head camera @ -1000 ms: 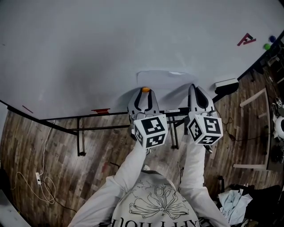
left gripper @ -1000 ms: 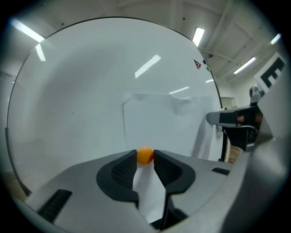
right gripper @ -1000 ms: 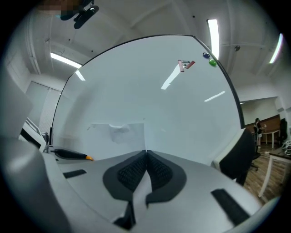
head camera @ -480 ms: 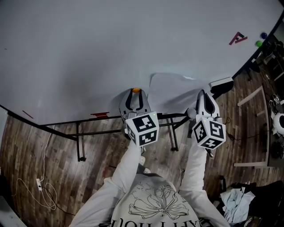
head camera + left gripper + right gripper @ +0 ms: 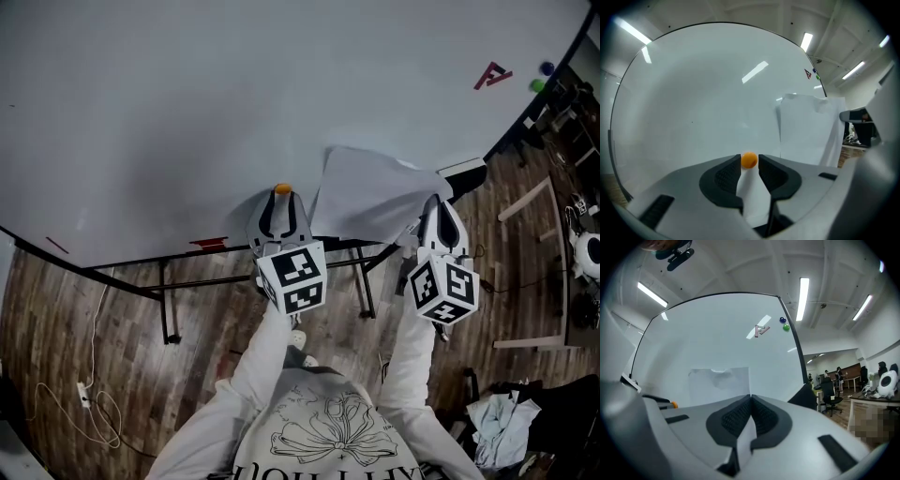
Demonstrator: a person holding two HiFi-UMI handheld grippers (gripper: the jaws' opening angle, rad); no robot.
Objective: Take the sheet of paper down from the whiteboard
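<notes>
Roughly upright sheet of paper [image 5: 375, 202]

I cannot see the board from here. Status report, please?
Left tongs shut on orange magnet. Right tongs shut on edge of sheet. Sheet partly off whiteboard. Nothing in the way.

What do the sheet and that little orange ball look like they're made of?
The sheet: thin white paper, matte; it creases and bows off the whiteboard. The orange ball: smooth, slightly glossy, probably plastic, possibly a magnet; cannot confirm.
</notes>
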